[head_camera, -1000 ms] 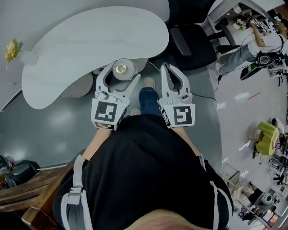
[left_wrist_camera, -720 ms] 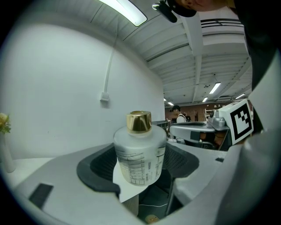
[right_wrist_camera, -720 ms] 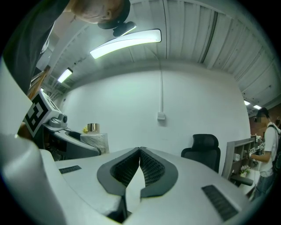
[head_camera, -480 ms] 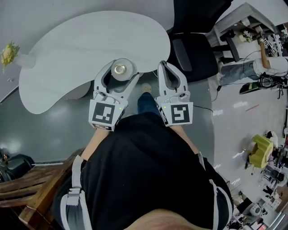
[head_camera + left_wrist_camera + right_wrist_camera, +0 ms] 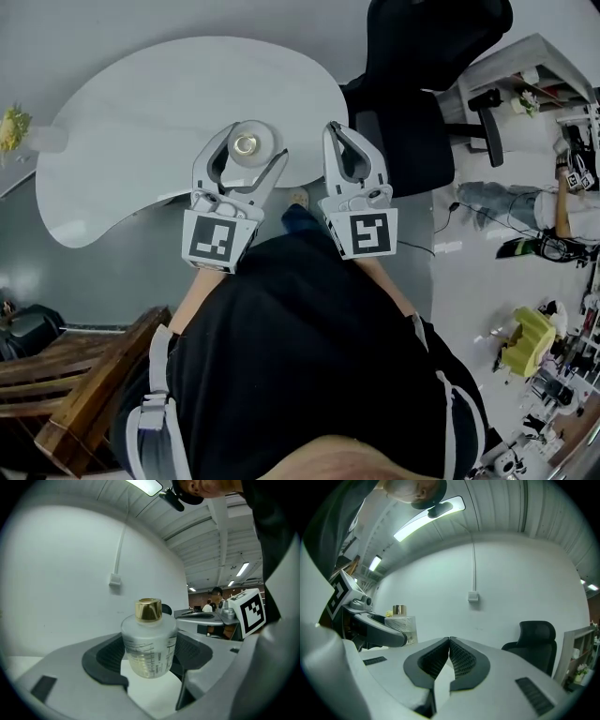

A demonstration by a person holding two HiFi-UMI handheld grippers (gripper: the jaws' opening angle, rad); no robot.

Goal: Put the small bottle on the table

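At the far left a small bunch of yellow flowers (image 5: 11, 127) sits beyond the end of the white, curved bench (image 5: 141, 103), well apart from everything else. The top shown in the head view is otherwise bare, so there is plenty of room to set something down.

Over the near edge of the bench, the left gripper (image 5: 253, 150) has its two jaws pinched on the small bottle (image 5: 149, 641), a frosted glass one with a gold cap (image 5: 149, 610). The dark ribbed pads (image 5: 105, 660) press on the bottle's body from either side, below the shoulder. This keeps it upright with the cap clear, which suits lowering it straight onto its base. In the left gripper view white bench surface shows under and in front of the bottle. I cannot tell for certain whether the base is touching, but it looks to be held a little above the top. I judge the carry to be near its end, with the lowering and release not yet done. The glass is smooth and rounded, so a grip low on the body makes sense against slipping.

Just beside it to the right, the right gripper (image 5: 345, 141) has its jaws pressed together on nothing. It is held level with the other at the bench edge and seems to be kept out of the way.

Further right a black office chair (image 5: 422, 84) stands next to the bench, clear of both grippers.
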